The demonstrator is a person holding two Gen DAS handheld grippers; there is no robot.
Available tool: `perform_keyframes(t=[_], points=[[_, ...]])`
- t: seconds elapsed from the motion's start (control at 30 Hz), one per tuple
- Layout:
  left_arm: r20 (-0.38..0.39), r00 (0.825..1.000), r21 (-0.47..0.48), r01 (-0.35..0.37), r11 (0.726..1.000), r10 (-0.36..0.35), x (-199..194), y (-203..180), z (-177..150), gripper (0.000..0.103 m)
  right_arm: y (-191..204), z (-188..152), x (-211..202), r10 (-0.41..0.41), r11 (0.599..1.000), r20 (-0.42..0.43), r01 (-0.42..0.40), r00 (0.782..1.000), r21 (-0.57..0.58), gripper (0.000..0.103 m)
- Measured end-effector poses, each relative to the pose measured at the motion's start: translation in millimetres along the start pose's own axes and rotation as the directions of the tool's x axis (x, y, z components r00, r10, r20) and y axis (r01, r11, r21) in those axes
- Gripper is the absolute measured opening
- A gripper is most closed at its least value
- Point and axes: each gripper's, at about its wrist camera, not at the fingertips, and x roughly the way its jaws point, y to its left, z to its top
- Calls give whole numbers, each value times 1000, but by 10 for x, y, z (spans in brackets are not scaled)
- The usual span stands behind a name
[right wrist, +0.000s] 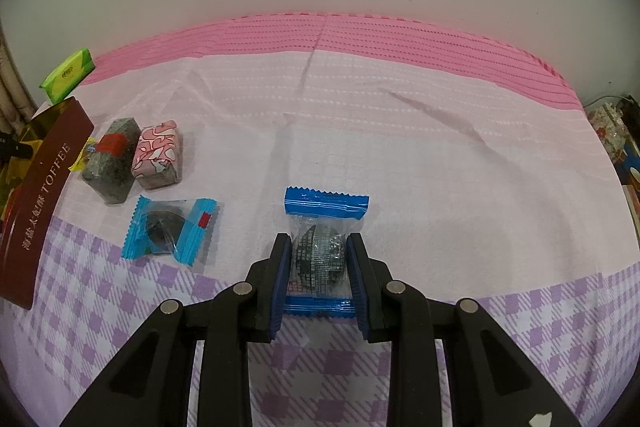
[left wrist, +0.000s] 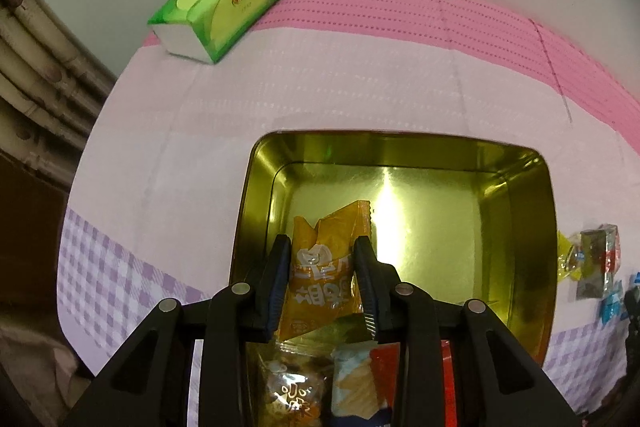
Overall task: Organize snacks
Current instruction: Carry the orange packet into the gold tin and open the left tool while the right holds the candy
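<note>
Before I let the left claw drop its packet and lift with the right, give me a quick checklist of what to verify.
1. Left claw holds the orange packet: ok, both pads on it.
2. Packet is over the gold tin: ok, the tin's floor shows behind it.
3. Room in the tin: ok, far half bare; two snack packets lie at the near end.
4. Right claw grips the blue-ended candy: ok, pads against both sides.
5. Candy lifted off the tablecloth: cannot tell.
6. Snacks left outside: not ok, another blue candy, a pink block and a grey packet remain.
</note>
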Motion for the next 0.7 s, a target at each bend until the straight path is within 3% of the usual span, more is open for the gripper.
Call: perform_keyframes(t=[0.33, 0.7], points=[[5, 1000, 15, -11, 1000, 11, 2, -17, -34, 35, 0, 2, 3, -2, 1000, -4, 2, 1000, 6, 26], [138, 990, 44, -31, 999, 25, -480, -12, -304, 51, 20, -7, 1, -18, 1000, -6, 18, 1000, 11, 25]])
